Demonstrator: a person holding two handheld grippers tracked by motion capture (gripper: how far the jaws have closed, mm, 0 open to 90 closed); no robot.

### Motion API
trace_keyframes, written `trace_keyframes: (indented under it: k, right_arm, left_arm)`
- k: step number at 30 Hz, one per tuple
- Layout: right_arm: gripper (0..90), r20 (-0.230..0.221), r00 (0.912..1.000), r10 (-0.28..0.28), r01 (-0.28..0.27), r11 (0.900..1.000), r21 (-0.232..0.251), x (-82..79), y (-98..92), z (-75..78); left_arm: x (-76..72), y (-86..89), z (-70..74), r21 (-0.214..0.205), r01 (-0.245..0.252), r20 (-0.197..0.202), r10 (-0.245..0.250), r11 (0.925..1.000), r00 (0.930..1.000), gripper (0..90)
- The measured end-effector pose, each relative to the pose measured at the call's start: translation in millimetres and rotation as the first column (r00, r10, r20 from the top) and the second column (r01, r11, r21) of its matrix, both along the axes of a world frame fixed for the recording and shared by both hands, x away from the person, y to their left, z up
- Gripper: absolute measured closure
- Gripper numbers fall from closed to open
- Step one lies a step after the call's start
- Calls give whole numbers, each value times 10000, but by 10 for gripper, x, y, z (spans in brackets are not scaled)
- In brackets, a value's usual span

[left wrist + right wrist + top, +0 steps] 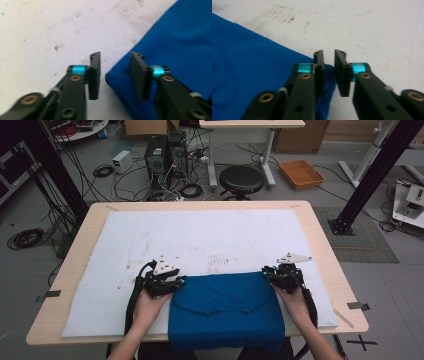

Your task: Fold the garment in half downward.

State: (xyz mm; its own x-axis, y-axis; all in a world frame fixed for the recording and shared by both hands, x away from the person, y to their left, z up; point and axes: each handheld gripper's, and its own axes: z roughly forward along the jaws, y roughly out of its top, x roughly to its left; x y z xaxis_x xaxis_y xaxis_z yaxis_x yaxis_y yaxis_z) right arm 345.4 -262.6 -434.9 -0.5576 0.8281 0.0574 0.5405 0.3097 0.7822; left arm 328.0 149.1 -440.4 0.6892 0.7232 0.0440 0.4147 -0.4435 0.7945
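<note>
White padding [200,235] lies bare toward the table's far edge. Near its front edge, the blue cloth [225,307] overhangs. The left gripper [175,281] is spread at 1 far cloth corner; the right gripper [269,274], narrowly parted, straddles the other.

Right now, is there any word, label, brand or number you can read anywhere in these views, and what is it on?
None can be read.
Blue folded cloth: no print or tag visible.
White mat: only smudges and stains, no text.
Left gripper and right gripper: no markings legible.
Computer towers on the floor: any labels too small to read.
</note>
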Motion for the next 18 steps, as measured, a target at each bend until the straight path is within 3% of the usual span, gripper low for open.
trace_keyframes:
  k: [2, 7, 10, 12, 14, 15, 18]
  right_arm:
    - [815, 27, 10000, -5, 5, 10000, 59, 5, -38, -6]
    - [610, 279, 9994, -228, 218, 9991, 355, -18, -83, 49]
    - [561, 106, 9990, -437, 430, 9973, 595, 19, -101, 45]
    - [528, -350, 9984, -438, 462, 9963, 727, 61, -102, 2]
    - [542, -898, 9957, -226, 303, 9959, 849, 96, -105, -63]
    - [605, -1087, 9940, -150, 245, 9960, 863, 107, -110, -95]
    - [778, -1403, 9896, 315, -163, 9940, 1083, 106, -131, -155]
  left_arm:
    - [-19, 18, -29, -135, -74, 36, 74, 9999, 10000, 662]
    - [-12, 64, 28, -421, -326, 241, 336, 9986, 9991, 586]
    - [55, 74, 8, -488, -367, -331, 351, 9981, 9988, 534]
    - [81, 65, -23, -524, -346, -732, 307, 9980, 9968, 523]
    - [93, 52, -48, -516, -345, -1037, 290, 9981, 9942, 524]
    - [95, 49, -58, -581, -291, -1241, 217, 9979, 9920, 538]
    - [80, 48, -71, -955, -5, -1598, -148, 9954, 9870, 727]
